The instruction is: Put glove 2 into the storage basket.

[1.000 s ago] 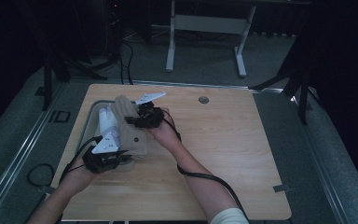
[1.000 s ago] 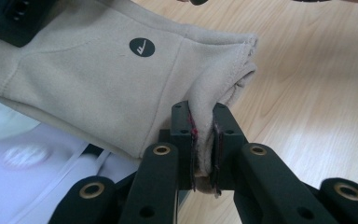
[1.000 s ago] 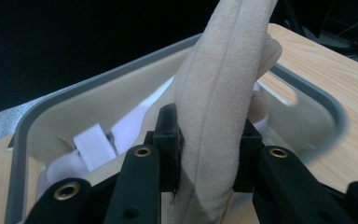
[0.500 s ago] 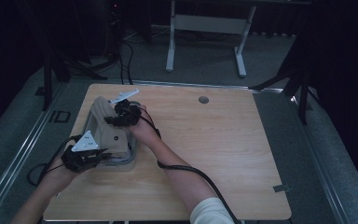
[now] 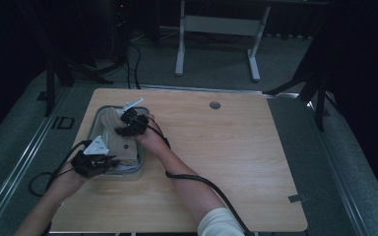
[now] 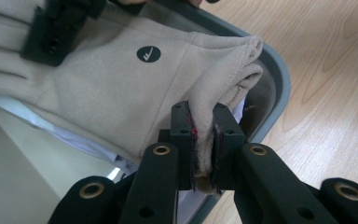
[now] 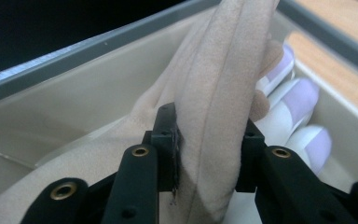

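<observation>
Glove (image 6: 116, 74): beige fabric, small round black logo patch on its back; stretched between both grippers over the grey tray (image 5: 97, 114); in the high view it (image 5: 112, 129) spans from the tray's far end toward its near right corner
Glove cuff: folded edge pinched in the left gripper view, just inside the tray's rounded corner; cuff opening bulges above the jaws
Glove fingers: in the right gripper view (image 7: 223, 93) a ridge of fabric with stitched seams runs upright between the jaws; fingertip end hidden past them
Left gripper (image 6: 204, 140): clamped narrow on the cuff, fabric squeezed between both pads, red marks on the pad faces; in the high view (image 5: 92, 162) at the tray's near edge, grey plate on top, cable trailing off the table's left side
Right gripper (image 7: 209, 154): gripping the glove, jaws held moderately apart by the thick fold; in the high view (image 5: 133, 123) over the tray's far half; also seen far off in the left gripper view, black block on the fabric
Tray: grey rim, pale inside; sits at the left of the wooden table (image 5: 236, 157), long side running away from the person
Second glove (image 7: 298, 107): white with lilac fingertips, lying in the tray behind the beige one; white layer (image 6: 74, 140) under the beige glove in the left gripper view, can't tell if same item
Table: round grommet (image 5: 215, 105) near far edge, well apart from the tray
</observation>
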{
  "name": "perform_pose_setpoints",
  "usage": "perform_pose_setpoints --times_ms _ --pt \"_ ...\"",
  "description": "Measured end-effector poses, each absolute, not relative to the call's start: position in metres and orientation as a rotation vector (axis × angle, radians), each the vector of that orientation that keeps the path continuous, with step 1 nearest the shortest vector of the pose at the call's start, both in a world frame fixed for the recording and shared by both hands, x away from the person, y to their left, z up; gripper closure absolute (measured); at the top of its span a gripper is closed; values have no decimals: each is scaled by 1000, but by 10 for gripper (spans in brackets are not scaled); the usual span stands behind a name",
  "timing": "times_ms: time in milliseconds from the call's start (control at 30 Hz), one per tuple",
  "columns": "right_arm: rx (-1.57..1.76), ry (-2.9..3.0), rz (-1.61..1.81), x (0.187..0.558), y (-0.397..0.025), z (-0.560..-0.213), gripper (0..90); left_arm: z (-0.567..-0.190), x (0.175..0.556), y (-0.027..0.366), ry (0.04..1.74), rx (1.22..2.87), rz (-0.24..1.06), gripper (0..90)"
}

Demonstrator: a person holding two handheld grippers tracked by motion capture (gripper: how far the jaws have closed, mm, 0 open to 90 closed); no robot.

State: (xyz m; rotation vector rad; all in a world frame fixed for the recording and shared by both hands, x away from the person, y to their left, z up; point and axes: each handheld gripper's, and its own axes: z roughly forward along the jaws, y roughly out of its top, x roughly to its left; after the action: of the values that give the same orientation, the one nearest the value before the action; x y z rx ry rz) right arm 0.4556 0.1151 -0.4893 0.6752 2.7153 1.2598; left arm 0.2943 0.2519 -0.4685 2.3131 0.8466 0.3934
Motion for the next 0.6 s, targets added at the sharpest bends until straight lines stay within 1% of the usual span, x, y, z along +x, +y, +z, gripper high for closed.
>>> perform_pose_setpoints --times_ms 67,100,167,233,267,300,333,367,400,433,467,500,533,567,600 --pt "715 2731 1277 459 112 -490 649 -472 297 250 859 2317 389 820" --pt "715 2731 1277 459 112 -490 649 -473 298 249 857 2324 377 820" --pt "719 2718 1293 457 110 -489 594 -475 298 248 859 2335 361 819" --pt "718 2705 1320 456 106 -485 512 -476 299 248 862 2329 347 815" --pt "715 2716 1329 456 101 -481 430 -475 299 250 867 2315 337 804" --pt "715 2716 1329 456 101 -481 430 -475 299 250 867 2315 337 797" --pt "699 2708 1339 455 94 -476 360 -474 298 251 868 2306 334 785" --pt "699 2708 1339 455 94 -476 360 -473 297 252 872 2300 332 785" --pt "698 2706 1347 454 88 -471 270 -470 295 253 884 2277 329 721" --pt "698 2706 1347 454 88 -471 270 -470 295 253 884 2277 329 646" --pt "690 2708 1358 452 81 -466 206 -468 294 253 889 2268 326 575" --pt "690 2708 1358 452 81 -466 206 -466 292 253 896 2251 349 575" --pt "684 2701 1381 451 78 -464 203 -463 291 253 916 2218 354 515" --pt "685 2693 1400 450 74 -461 202 -461 290 253 925 2197 350 415" --pt "680 2696 1405 449 72 -460 201 -459 289 254 935 2168 354 379"
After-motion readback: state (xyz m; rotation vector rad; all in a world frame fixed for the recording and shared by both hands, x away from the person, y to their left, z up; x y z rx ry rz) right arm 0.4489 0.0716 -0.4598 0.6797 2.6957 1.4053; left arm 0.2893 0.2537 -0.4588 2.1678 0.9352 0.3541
